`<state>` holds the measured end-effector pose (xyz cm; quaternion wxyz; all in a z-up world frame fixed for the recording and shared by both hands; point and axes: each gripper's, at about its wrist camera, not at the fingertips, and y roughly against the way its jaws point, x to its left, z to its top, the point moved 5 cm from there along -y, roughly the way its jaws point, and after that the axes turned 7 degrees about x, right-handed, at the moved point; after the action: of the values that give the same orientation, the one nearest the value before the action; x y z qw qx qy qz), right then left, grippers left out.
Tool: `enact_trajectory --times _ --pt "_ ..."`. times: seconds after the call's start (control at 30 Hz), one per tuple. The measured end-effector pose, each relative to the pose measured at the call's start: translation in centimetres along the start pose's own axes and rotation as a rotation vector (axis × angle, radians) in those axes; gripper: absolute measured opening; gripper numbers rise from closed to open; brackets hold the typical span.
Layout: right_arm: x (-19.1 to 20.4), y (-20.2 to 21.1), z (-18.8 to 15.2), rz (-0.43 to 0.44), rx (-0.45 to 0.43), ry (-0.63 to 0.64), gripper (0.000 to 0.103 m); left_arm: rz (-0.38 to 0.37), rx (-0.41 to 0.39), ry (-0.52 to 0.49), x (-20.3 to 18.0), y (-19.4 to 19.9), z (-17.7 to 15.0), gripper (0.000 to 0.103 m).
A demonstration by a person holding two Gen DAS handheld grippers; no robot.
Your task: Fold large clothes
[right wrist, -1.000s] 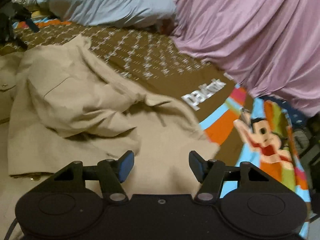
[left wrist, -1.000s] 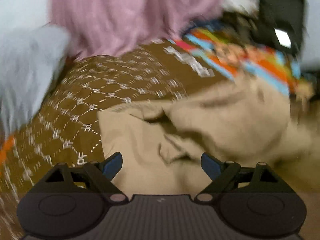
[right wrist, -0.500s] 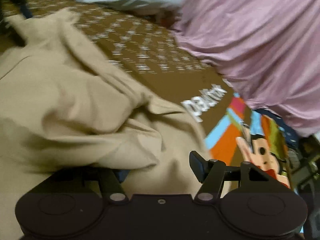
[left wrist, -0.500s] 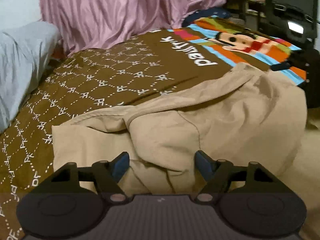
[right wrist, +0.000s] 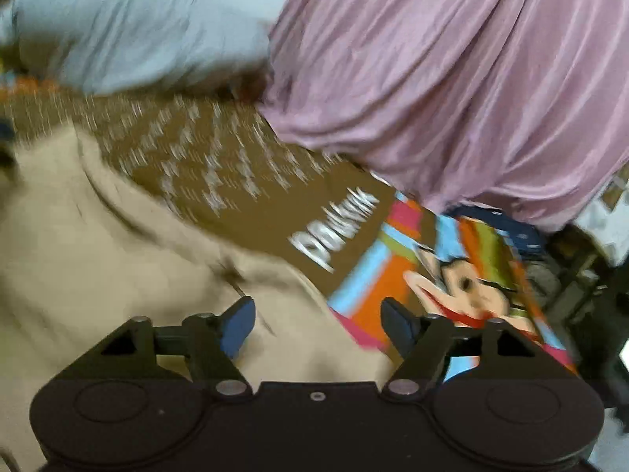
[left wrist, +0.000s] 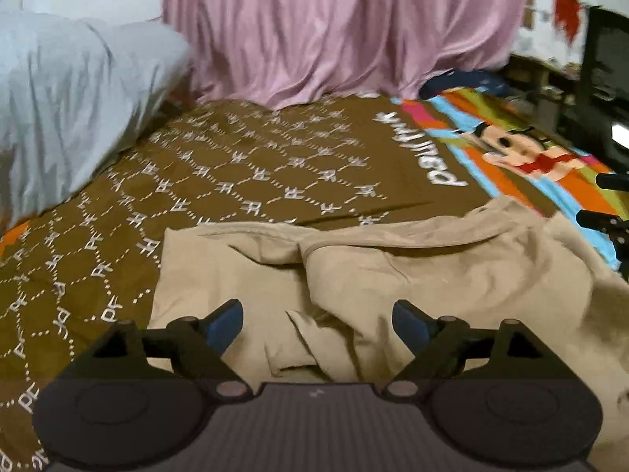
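A big, soft tan cloth garment [left wrist: 412, 275] lies in a rumpled heap on the brown bed cover with white letter patterns [left wrist: 243, 181]. It sits on the near part of the bed, and its right end reaches the bright cartoon stripe of the cover [left wrist: 523, 149] by the right edge. The pale blue pillow [left wrist: 74, 98] is at the far left corner, and the pink curtain [left wrist: 346, 27] hangs along the far edge. The left gripper [left wrist: 316, 320] hovers over the garment with its blue-tipped jaws spread and opening, and no cloth is pinched between them. The right gripper [right wrist: 316, 320] is over the garment's right end, close to the cartoon stripe; its jaws are also opening with nothing pressed between them. That view is blurry, so whether the cloth brushes its left finger [right wrist: 236, 326] is hard to say. The garment looks light and floppy, not stiff at all. It will sag and bunch up if only one spot is lifted. It does not look slippery or breakable, so a firm pinch should be fine. The best places to grab are likely the thick sewn edges, like the long seam along its far side [left wrist: 354, 236] or a corner of the flat part on the left [left wrist: 173, 236]. Two grips far apart would keep it stretched flat.
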<state>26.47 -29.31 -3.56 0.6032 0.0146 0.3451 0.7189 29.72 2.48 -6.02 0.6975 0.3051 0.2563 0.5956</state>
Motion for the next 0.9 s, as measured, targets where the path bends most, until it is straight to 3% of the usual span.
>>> enact_trajectory --times 0.1,0.23,0.37,0.47,0.6,0.73,0.8,0.9 --pt "2.6 -1.4 1.2 0.057 -0.006 0.004 0.075 0.097 0.109 -0.01 -0.5 -2.6 -0.2 0.087" --pt "5.4 -4.9 -1.1 0.051 0.097 0.053 0.075 0.046 0.16 0.045 0.0 -4.7 -1.7 0.086" --pt "6.0 -5.7 -2.7 0.06 0.108 0.045 0.075 0.004 0.173 0.108 1.0 -5.1 -2.2 0.087" --pt "5.5 -4.7 -2.2 0.072 0.118 0.036 0.075 -0.011 0.193 0.163 1.8 -3.0 -2.0 0.087" --pt "3.6 0.8 -1.4 0.084 0.071 -0.024 0.081 -0.052 0.136 0.187 2.5 2.8 -2.5 0.094" --pt "2.8 8.7 -2.0 0.128 0.041 -0.007 0.089 -0.046 0.064 0.178 2.7 10.0 -5.4 0.103" --pt "3.3 13.2 -2.7 0.141 0.012 0.046 0.096 -0.016 0.039 0.136 2.4 13.3 -7.5 0.103" --pt "4.5 18.8 -4.3 0.179 -0.017 0.104 0.1 0.043 0.009 0.018 1.1 17.2 -10.6 0.103"
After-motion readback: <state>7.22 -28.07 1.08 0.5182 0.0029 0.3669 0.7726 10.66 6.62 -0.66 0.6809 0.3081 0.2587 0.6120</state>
